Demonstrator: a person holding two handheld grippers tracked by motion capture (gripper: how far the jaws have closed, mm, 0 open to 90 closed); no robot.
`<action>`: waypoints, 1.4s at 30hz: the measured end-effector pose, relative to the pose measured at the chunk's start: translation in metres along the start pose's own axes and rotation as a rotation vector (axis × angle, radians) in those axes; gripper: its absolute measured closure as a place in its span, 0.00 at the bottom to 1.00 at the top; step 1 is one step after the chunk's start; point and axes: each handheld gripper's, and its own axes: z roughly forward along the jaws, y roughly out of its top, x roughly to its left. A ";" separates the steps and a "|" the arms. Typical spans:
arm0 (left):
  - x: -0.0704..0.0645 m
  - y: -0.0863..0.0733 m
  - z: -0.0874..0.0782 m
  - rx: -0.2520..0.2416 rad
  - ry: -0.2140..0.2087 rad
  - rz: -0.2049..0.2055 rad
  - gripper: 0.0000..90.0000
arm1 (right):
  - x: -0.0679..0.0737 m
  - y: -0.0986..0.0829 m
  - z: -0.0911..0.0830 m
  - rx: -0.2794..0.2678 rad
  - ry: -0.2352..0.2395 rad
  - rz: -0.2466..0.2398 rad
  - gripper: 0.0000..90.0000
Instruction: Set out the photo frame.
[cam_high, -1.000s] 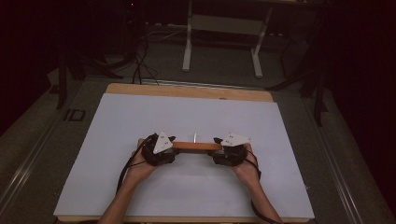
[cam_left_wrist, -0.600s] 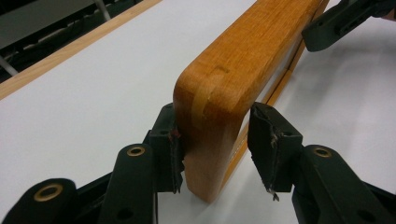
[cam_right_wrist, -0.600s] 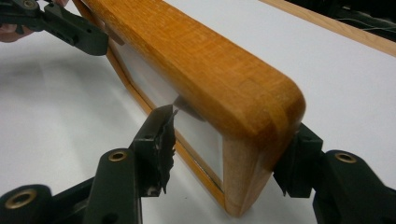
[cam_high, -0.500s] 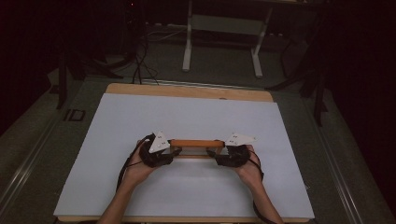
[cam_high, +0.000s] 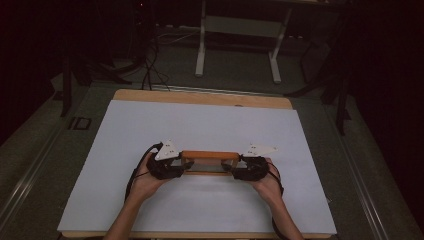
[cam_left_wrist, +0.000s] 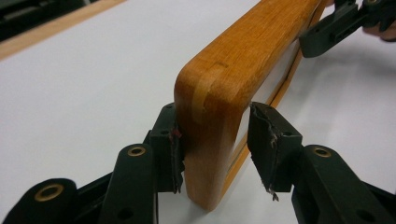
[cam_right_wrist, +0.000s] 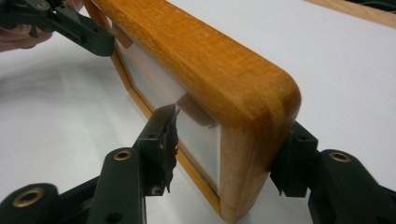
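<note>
wooden frame (cam_high: 210, 155) held upright on edge on the white desk (cam_high: 150, 125), a gripper at each end.

the left gripper (cam_left_wrist: 212, 149) straddles the frame's left end, one jaw touching the wood, the other just clear; the right gripper (cam_right_wrist: 224, 154) straddles the right end likewise, its near jaw standing just off the glass.

The high view looks forward and down on the table (cam_high: 150, 125) from afar. Each gripper view looks close along the wooden frame (cam_left_wrist: 243, 60) from opposite ends, sharing it.
</note>
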 end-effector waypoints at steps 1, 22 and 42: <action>0.001 0.000 0.000 0.000 -0.012 -0.016 0.64 | 0.000 0.000 0.000 0.000 0.000 0.000 0.53; 0.010 -0.002 0.007 -0.007 -0.060 -0.173 0.61 | -0.011 -0.003 -0.001 0.000 0.068 0.125 0.56; 0.010 -0.003 0.006 0.005 -0.011 -0.155 0.51 | -0.016 -0.004 0.005 -0.015 0.025 0.116 0.43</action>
